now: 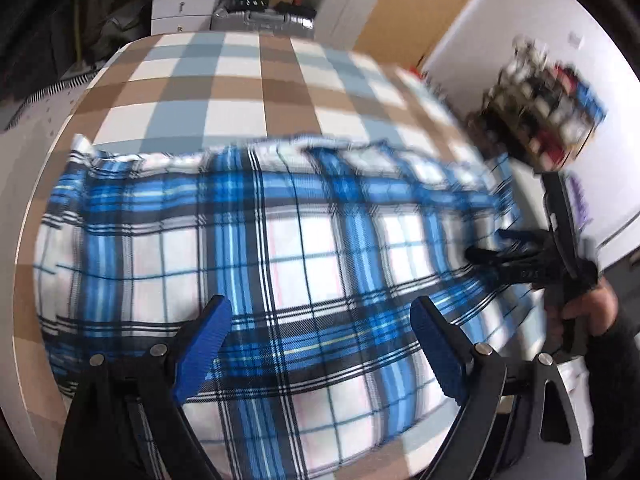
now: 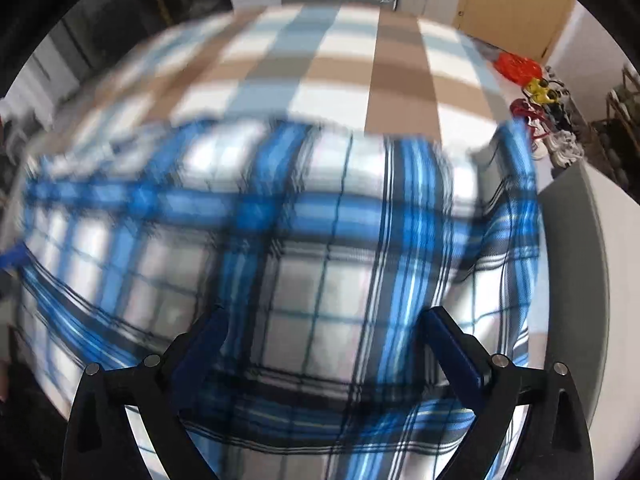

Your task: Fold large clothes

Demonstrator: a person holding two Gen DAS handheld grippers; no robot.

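A blue, white and black plaid garment [image 1: 280,248] lies spread across a table covered by a brown, pale-blue and white checked cloth [image 1: 240,80]. My left gripper [image 1: 322,320] hovers over the garment's near part, its blue pads [image 1: 208,340] wide apart and open, with nothing gripped. In the left wrist view my right gripper [image 1: 496,248] sits at the garment's right edge, held by a hand [image 1: 588,308]. The right wrist view is blurred. It shows the right gripper [image 2: 326,328] open above the plaid garment [image 2: 320,220], whose right side is bunched up.
White drawer units [image 1: 184,0] and a silver case [image 1: 264,20] stand beyond the table's far end. A shelf of small items [image 1: 540,100] hangs on the right wall. Shoes [image 2: 560,140] and a red bag [image 2: 516,66] lie on the floor to the right.
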